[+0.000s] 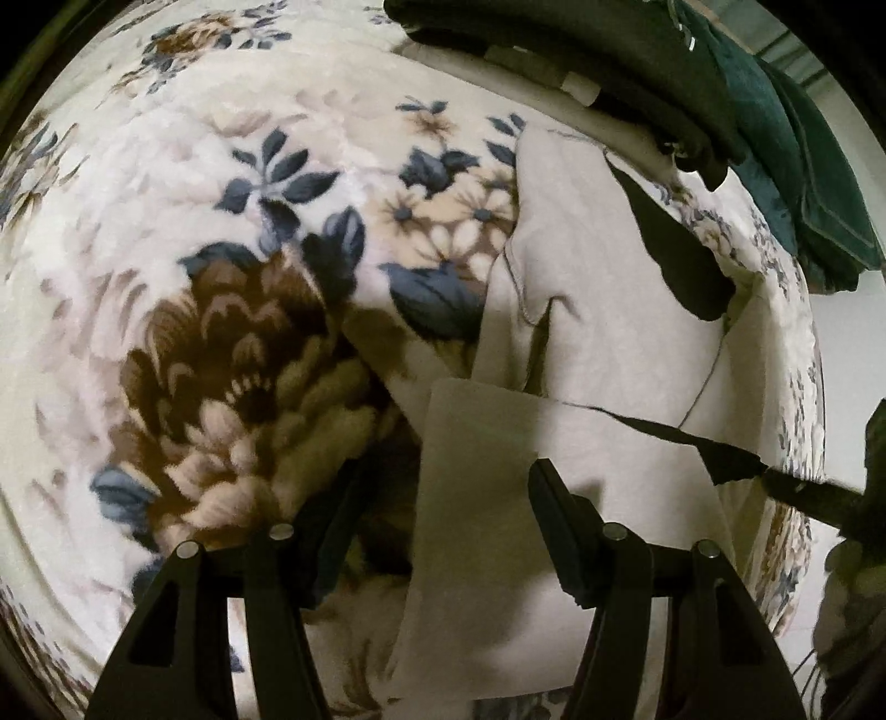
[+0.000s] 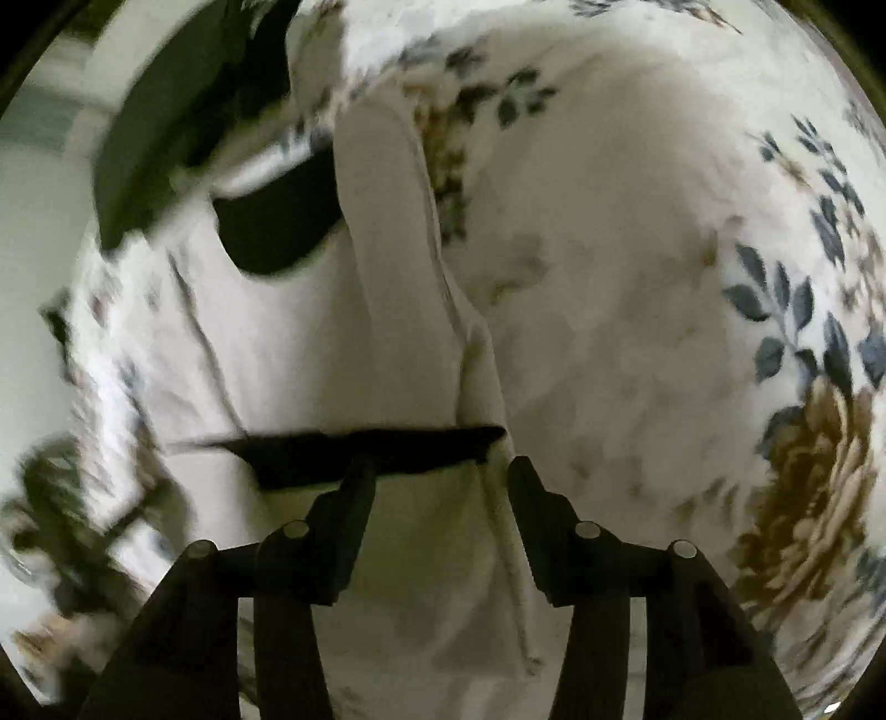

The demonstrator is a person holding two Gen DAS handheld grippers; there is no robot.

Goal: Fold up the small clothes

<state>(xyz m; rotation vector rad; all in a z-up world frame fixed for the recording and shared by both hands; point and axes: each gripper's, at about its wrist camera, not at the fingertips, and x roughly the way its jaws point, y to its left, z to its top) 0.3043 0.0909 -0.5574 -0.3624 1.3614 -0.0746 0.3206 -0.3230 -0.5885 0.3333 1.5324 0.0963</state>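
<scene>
A cream garment (image 1: 598, 310) with black trim (image 1: 681, 260) lies on the floral blanket (image 1: 221, 277), to the right in the left wrist view. My left gripper (image 1: 443, 476) points down over its near corner and is open. A folded cream flap (image 1: 476, 443) lies between the fingers, and only the right finger (image 1: 548, 498) rests against it. In the blurred right wrist view, my right gripper (image 2: 440, 468) hangs open over the same cream garment (image 2: 343, 343). Its left fingertip (image 2: 360, 476) meets a black trim band (image 2: 387, 443). Nothing is pinched in either gripper.
Dark folded clothes (image 1: 581, 50) and a dark teal garment (image 1: 814, 183) lie at the back right of the blanket. A dark garment (image 2: 160, 127) shows at the upper left in the right wrist view. The blanket's edge (image 1: 797, 432) drops off just right of the cream garment.
</scene>
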